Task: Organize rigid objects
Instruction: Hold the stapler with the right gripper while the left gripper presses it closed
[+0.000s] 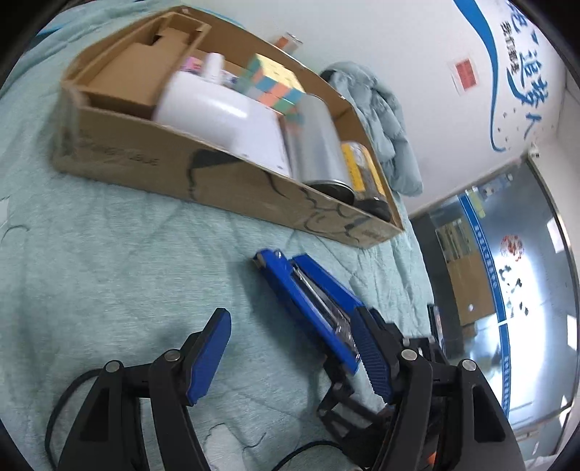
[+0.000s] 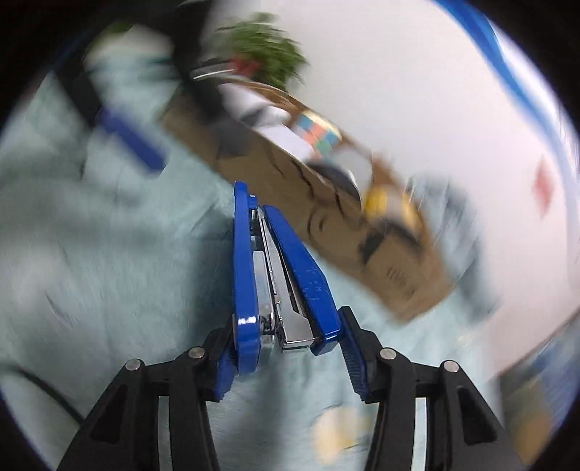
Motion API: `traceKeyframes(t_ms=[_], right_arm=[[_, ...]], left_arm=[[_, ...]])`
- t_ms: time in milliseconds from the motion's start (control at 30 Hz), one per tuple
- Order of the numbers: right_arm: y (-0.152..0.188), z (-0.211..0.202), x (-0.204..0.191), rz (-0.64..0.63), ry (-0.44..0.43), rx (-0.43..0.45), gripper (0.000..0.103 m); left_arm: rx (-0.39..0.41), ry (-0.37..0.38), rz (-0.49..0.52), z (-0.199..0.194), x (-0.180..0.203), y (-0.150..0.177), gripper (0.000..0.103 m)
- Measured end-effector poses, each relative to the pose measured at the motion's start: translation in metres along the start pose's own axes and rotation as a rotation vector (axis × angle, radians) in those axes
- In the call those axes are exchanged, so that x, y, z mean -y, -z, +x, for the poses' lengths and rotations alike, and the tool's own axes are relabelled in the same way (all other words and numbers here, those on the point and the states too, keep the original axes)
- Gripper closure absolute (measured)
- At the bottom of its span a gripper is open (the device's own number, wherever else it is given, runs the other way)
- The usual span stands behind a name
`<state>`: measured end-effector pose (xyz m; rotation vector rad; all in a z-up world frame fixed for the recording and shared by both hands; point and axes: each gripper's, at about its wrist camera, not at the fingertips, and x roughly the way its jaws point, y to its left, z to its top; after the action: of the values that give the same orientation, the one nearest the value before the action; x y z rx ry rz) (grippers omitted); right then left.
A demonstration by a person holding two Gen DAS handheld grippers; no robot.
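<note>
The blue stapler (image 2: pixel 286 279) sits between the two blue pads of the right gripper (image 2: pixel 290 347), which clamp its hinged rear end from either side while its nose points away toward the box; in the left wrist view the same stapler (image 1: pixel 308 304) lies low over the pale green quilt (image 1: pixel 119 261), just near of the box's front wall. The left gripper (image 1: pixel 290 358) hangs beside it on the left with its fingers (image 1: pixel 210 355) well apart and nothing between them, only quilt below. Farther off stands a long cardboard box (image 1: pixel 224 181) holding a white rounded container (image 1: pixel 214 112), a pastel puzzle cube (image 1: pixel 275 83), a silver can (image 1: pixel 315 148) and a yellow-labelled tin (image 1: pixel 362 166). Beyond the box a bundled green blanket (image 1: pixel 384 119) rests against the white wall (image 1: pixel 380 32). The right wrist view is blurred, so its background stays indistinct.
</note>
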<state>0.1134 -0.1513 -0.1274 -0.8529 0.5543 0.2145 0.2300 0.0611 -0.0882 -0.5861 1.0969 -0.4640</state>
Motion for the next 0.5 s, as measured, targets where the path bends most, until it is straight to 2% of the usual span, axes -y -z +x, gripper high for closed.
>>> traceKeyframes(t_ms=[33,67,100,133,200,267,300,367,467,500], right_arm=[[-0.001,-0.002,-0.011,-0.073,0.030,0.010,0.053],[-0.002,-0.007,-0.015,-0.096,0.022,0.023,0.050],[-0.004,-0.015,-0.018,-0.089,-0.046,0.050,0.047],[-0.005,-0.022,-0.016,-0.059,-0.107,0.078,0.038],[-0.007,-0.039,-0.003,0.071,-0.283,0.140,0.033],[-0.007,-0.045,0.017,0.212,-0.388,0.162,0.023],[-0.005,-0.044,0.027,0.287,-0.429,0.162,0.022],[-0.001,-0.029,0.043,0.418,-0.490,0.107,0.022],[0.009,-0.003,0.040,0.469,-0.533,-0.020,0.023],[0.010,0.000,0.035,0.476,-0.550,-0.037,0.024]], left_arm=[[0.005,-0.004,-0.008,-0.002,-0.004,0.000,0.037],[0.007,-0.008,-0.014,-0.004,-0.006,0.001,0.037],[0.006,-0.010,-0.023,-0.005,-0.009,0.002,0.029],[0.010,-0.010,-0.037,-0.006,-0.013,0.003,0.020],[0.006,-0.001,-0.050,-0.006,-0.016,0.007,0.019],[-0.027,0.006,-0.049,-0.002,-0.017,0.011,0.014],[-0.035,0.011,-0.052,0.000,-0.018,0.013,0.013],[-0.043,0.017,-0.059,0.005,-0.017,0.016,0.011],[-0.068,0.029,-0.052,0.015,-0.012,0.017,0.010],[-0.076,0.039,-0.049,0.019,-0.010,0.018,0.010]])
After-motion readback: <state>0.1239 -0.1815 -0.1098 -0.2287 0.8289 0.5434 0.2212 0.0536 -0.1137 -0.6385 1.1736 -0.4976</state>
